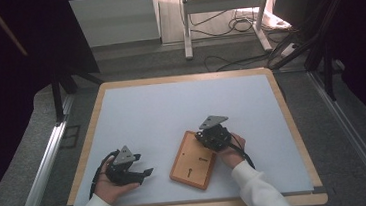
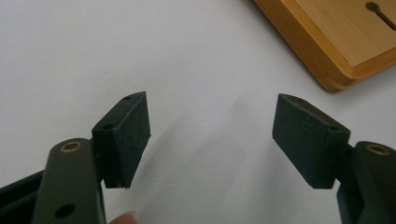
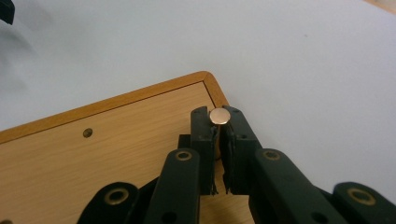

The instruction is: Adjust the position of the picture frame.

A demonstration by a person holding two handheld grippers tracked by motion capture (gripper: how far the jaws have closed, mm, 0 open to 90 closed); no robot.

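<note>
- Two grippers work a white table [image 1: 171,109]: my right gripper [image 3: 218,140] has its jaws pinched tight on a small round-headed copper-coloured pin [image 3: 219,115], while my left gripper [image 2: 212,135] stands with its jaws spread wide, nothing between them.
- Pin location: near the far corner of a wooden board [image 3: 93,154], which lies flat on the table between my hands, angled, closer to my right hand [image 1: 232,149].
- Handling, as I judge it: the pin looks tiny, light and smooth, likely to slip or twist if gripped off-centre; the best hold is on the shank just under the head, which is where my pads appear to sit. Whether its tip stands in a hole of the board I cannot tell.
- Board: stiff, flat, with a raised rim and small drilled holes; probably light enough to slide if I tug the pin sideways.
- Pose: my right hand reaches over the board's far end, gripper pointing down at the corner. My left hand [image 1: 112,182] rests low on the near left of the table, its gripper aimed across the surface towards the board's near edge [image 2: 327,56], just apart from it.
</note>
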